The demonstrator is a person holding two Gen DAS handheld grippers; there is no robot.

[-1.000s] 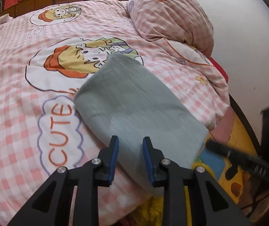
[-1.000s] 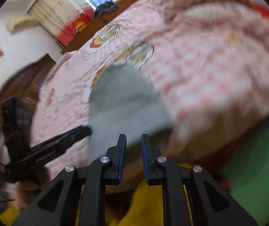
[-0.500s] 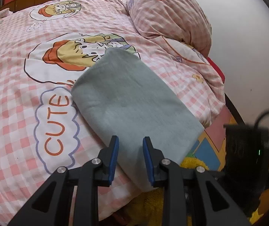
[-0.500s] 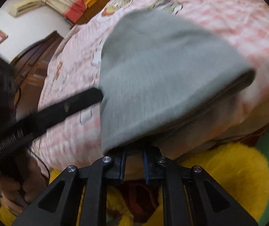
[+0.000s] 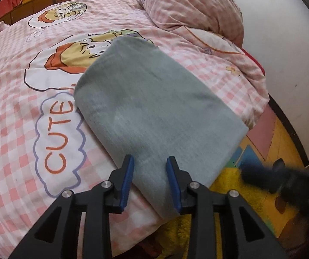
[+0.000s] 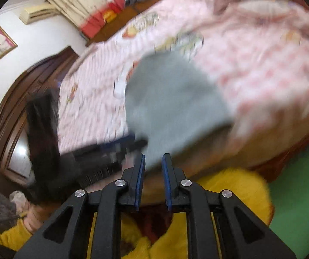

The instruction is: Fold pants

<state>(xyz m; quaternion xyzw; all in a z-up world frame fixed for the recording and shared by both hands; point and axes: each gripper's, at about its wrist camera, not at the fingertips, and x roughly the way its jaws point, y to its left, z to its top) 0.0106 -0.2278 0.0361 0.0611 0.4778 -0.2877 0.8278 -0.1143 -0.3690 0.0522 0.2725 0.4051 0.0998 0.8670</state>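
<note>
Both jaws spread, gripping nothing: left gripper (image 5: 150,179) just over near edge of folded grey pants (image 5: 154,108) lying flat on pink checked bed (image 5: 14,129); right gripper (image 6: 153,179) short of them.

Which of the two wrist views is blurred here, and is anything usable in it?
Left wrist view: mostly sharp; the folded grey pants and the "CUTE" print on the checked bedsheet read clearly, only the right tongs at the right edge are smeared. Right wrist view: heavy motion blur across pants, bed and the left tongs; only the right tongs look crisp, jaws apart.
</note>
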